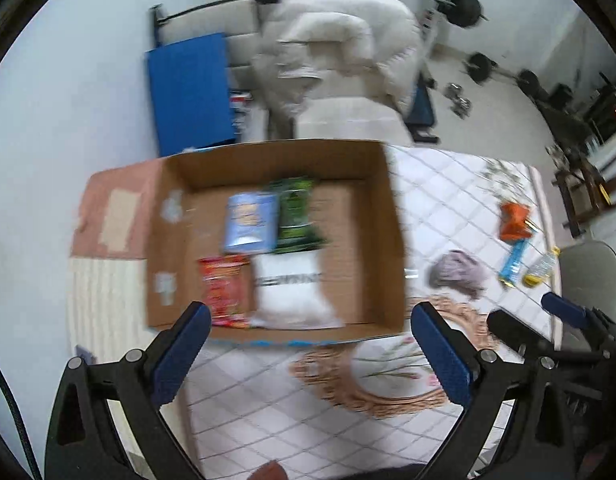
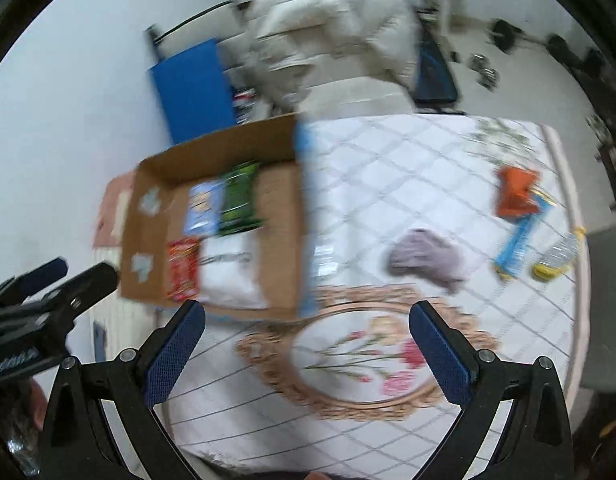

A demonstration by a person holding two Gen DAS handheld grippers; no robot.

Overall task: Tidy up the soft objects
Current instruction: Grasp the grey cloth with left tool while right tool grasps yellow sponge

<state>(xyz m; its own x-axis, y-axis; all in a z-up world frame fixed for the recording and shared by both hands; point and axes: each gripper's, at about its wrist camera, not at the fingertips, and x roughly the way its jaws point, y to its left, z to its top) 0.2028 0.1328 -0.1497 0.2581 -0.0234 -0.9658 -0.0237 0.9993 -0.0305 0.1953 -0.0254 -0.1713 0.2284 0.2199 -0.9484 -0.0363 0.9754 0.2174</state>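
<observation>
Left claw (image 1: 309,354): released, both blue pads wide apart, nothing between them; it hovers over the near edge of the cardboard box (image 1: 393,248).
Right claw (image 2: 306,350): also released and empty, above the round flower print of the tablecloth (image 2: 407,168), to the right of the box.
Cardboard box: stands on the left part of the desk, open on top.
Inside the box: a blue packet (image 1: 252,222) and a green packet (image 1: 298,212) side by side at the far part; a red packet (image 1: 224,290) and a white bag (image 1: 292,292) side by side at the near part.
Purple cloth (image 2: 425,258): crumpled on the tablecloth, outside the box, well to its right.
Orange packet (image 2: 515,192): near the far right edge of the desk.
Light blue bar (image 2: 517,246): just beside the orange packet, nearer to the camera.
Plastic bottle (image 2: 557,258): lies right of the bar, with a yellow cap.
Picture quality: blurred, so the print on the packets is not readable.
</observation>
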